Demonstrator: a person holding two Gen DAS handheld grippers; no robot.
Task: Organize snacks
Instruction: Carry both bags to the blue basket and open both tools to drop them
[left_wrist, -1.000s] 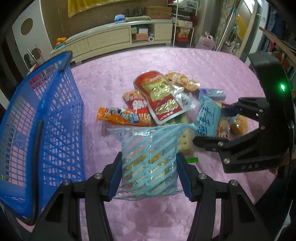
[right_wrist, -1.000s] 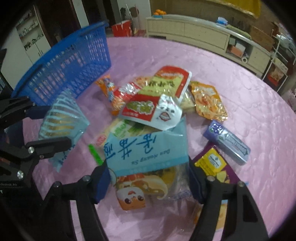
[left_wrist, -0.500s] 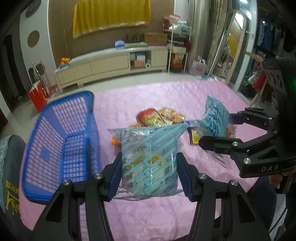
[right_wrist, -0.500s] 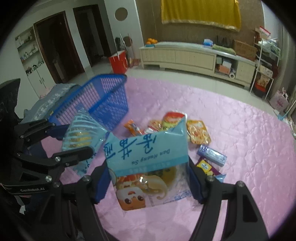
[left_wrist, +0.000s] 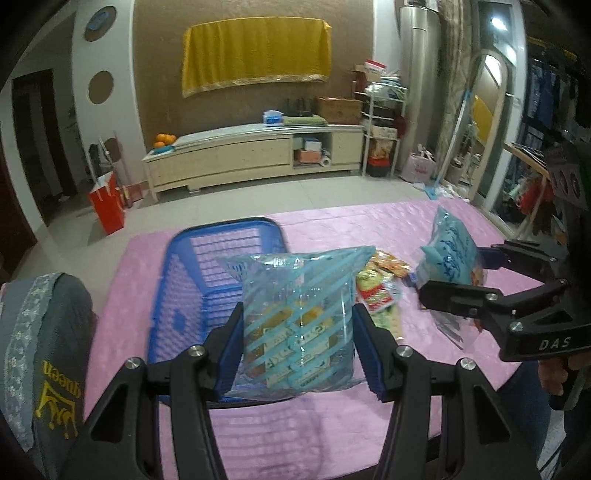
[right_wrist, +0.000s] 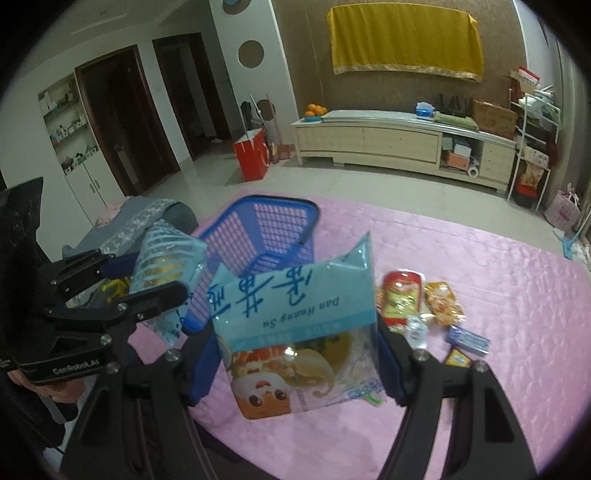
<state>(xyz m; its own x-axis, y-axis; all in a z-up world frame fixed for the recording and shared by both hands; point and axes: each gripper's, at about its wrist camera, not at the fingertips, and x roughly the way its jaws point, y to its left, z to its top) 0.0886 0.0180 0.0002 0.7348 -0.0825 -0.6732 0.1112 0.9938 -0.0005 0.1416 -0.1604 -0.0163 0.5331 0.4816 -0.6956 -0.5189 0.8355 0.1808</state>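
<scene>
Snacks (right_wrist: 421, 306) on pink quilted table (right_wrist: 498, 295), tiled floor (right_wrist: 388, 184), yellow wall cloth (right_wrist: 402, 40)

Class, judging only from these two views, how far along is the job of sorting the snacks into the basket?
Done: nothing visible in the blue basket. In hand: the left gripper holds a striped bag and the right gripper a blue pastry bag, both lifted. Left: the loose packets on the pink cloth.

Left gripper (left_wrist: 297, 350) clamps striped snack bag (left_wrist: 295, 321) before blue basket (left_wrist: 192, 280); right gripper (left_wrist: 458, 280) clamps blue bag (left_wrist: 448, 254).
</scene>
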